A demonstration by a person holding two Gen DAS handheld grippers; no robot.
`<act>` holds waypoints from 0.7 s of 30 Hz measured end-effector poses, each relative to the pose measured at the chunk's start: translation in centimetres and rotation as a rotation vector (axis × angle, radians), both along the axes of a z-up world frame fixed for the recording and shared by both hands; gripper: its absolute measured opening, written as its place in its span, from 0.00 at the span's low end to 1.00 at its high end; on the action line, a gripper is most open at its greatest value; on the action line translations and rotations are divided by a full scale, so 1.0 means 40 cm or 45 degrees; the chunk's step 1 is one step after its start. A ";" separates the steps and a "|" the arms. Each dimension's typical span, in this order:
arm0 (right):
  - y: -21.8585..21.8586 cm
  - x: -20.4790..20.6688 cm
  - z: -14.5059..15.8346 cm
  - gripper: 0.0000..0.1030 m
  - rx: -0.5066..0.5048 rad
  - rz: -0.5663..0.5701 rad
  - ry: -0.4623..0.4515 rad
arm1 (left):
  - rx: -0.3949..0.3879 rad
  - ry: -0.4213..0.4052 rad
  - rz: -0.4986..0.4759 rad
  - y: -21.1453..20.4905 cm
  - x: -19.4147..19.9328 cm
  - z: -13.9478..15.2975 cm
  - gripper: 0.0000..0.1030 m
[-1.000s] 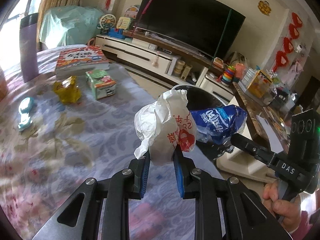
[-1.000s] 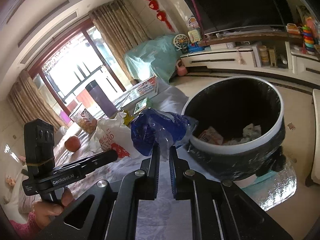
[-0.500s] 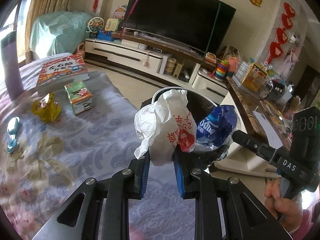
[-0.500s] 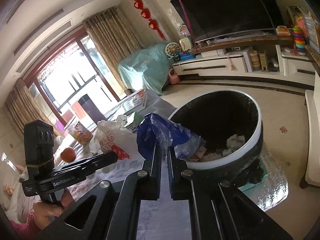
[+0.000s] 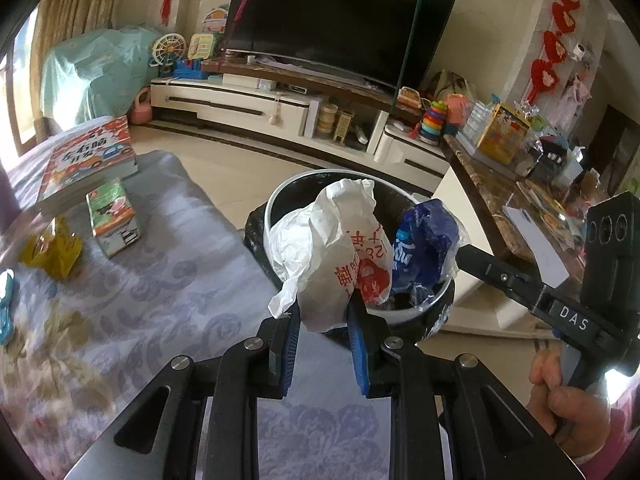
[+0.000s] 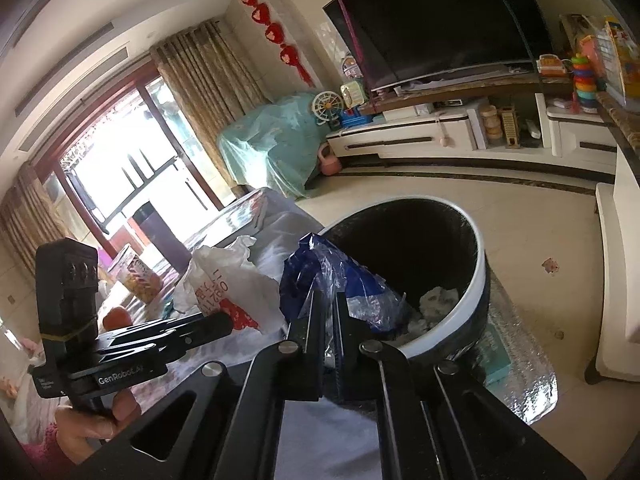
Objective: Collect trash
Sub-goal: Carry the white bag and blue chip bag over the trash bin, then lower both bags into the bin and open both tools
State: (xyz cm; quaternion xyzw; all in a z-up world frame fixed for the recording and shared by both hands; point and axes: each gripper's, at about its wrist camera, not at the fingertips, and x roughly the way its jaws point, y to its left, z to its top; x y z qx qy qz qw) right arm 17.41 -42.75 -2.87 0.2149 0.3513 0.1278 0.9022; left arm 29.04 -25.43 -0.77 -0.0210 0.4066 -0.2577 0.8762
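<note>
Your left gripper [image 5: 323,322] is clenched on the white crumpled bag [image 5: 332,248], your right gripper [image 6: 328,312] pinched tight on the blue wrapper [image 6: 340,280]; both hang ahead of the jaws over the bin [image 6: 478,280]; they look light, limp and slippery, so keep hold of bunched folds; only the right view shows trash already inside.

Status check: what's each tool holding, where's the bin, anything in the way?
Left tool shut on white bag. Right tool shut on blue wrapper. Bin open just ahead, some trash inside. Nothing blocking.
</note>
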 end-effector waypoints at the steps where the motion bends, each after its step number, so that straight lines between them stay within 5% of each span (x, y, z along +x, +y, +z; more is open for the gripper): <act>1: -0.004 0.003 0.000 0.03 -0.002 -0.003 0.000 | 0.005 0.000 -0.003 -0.006 0.006 0.000 0.21; 21: -0.054 0.063 -0.028 0.02 -0.014 -0.031 0.036 | 0.074 0.043 -0.033 -0.114 0.093 -0.028 0.22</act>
